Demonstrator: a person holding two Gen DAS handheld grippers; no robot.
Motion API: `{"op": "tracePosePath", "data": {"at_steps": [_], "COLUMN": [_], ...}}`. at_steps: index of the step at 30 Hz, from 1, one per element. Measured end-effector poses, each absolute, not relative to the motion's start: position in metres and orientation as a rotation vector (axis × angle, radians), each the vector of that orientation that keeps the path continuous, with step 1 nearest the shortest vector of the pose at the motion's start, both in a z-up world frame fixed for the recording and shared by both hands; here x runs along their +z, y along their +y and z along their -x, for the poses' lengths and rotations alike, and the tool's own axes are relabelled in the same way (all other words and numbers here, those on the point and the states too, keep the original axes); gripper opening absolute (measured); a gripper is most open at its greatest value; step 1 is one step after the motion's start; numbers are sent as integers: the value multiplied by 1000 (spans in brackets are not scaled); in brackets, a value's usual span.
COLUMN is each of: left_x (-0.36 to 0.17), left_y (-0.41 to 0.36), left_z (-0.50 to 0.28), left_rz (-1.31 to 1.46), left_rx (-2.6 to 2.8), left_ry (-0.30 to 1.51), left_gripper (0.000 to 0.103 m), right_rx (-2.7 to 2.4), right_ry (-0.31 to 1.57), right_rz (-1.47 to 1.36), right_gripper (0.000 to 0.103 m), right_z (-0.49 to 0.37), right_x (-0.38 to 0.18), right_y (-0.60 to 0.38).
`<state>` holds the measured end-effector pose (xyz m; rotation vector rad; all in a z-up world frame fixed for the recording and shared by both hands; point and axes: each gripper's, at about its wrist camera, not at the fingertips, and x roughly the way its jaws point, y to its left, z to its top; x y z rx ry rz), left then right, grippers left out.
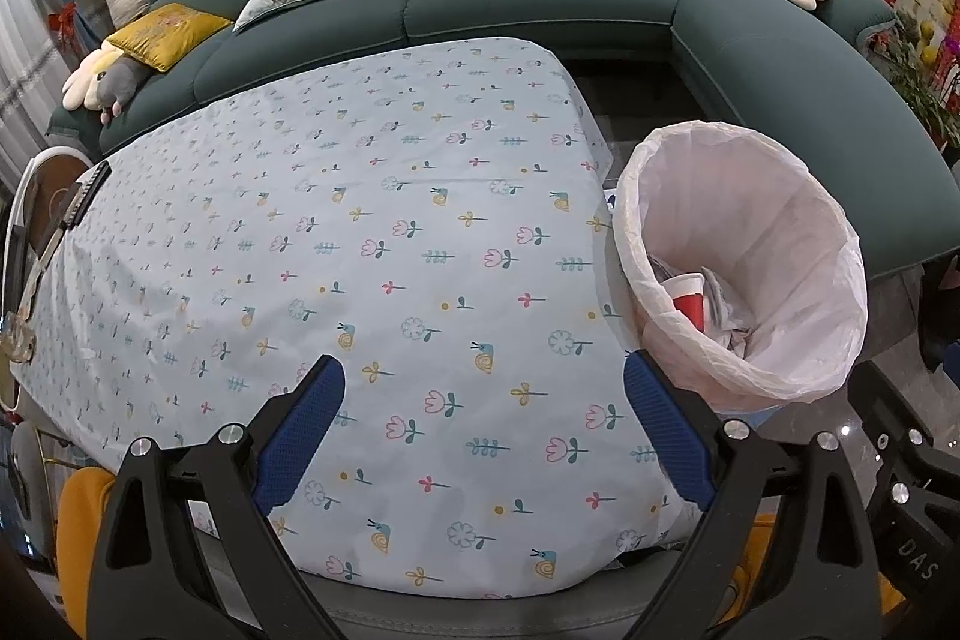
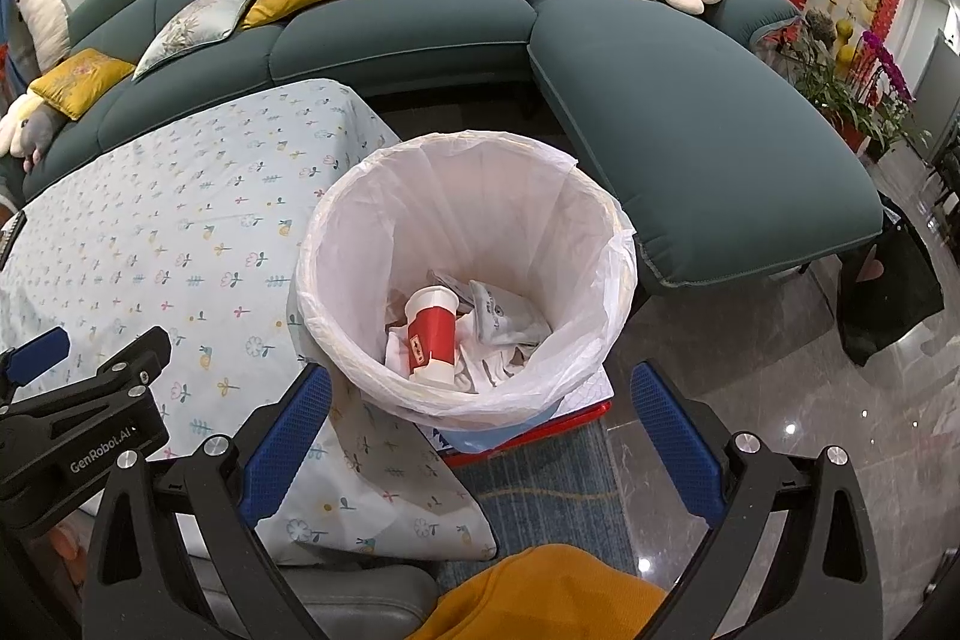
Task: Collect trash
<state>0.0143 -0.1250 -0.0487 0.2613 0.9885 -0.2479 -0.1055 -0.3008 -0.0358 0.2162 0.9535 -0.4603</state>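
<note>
A trash bin with a white liner (image 2: 468,196) stands on the floor at the table's right end; it also shows in the left wrist view (image 1: 744,196). Inside lie a red and white paper cup (image 2: 433,334) and crumpled white paper (image 2: 510,334); the cup shows in the left wrist view too (image 1: 690,301). My right gripper (image 2: 480,436) is open and empty, just in front of and above the bin. My left gripper (image 1: 483,424) is open and empty over the table with the flowered cloth (image 1: 360,220), left of the bin.
A teal sectional sofa (image 2: 690,130) with cushions and plush toys curves behind the table and bin. A dark comb-like object (image 1: 84,196) lies at the table's far left edge. A black bag (image 2: 888,292) sits on the floor at right. An orange cloth (image 2: 540,592) lies below.
</note>
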Motion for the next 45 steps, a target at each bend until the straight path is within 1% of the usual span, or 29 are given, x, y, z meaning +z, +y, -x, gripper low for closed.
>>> {"op": "tracePosePath", "data": {"at_steps": [45], "left_x": [-56], "left_y": [-128], "left_z": [-12], "left_rz": [-270], "left_rx": [-274], "left_ry": [1021], "left_gripper": [90], "right_rx": [-455], "right_ry": [966], "right_rz": [-222], "right_gripper": [96], "right_z": [103], "right_x": [-38], "right_y": [-303]}}
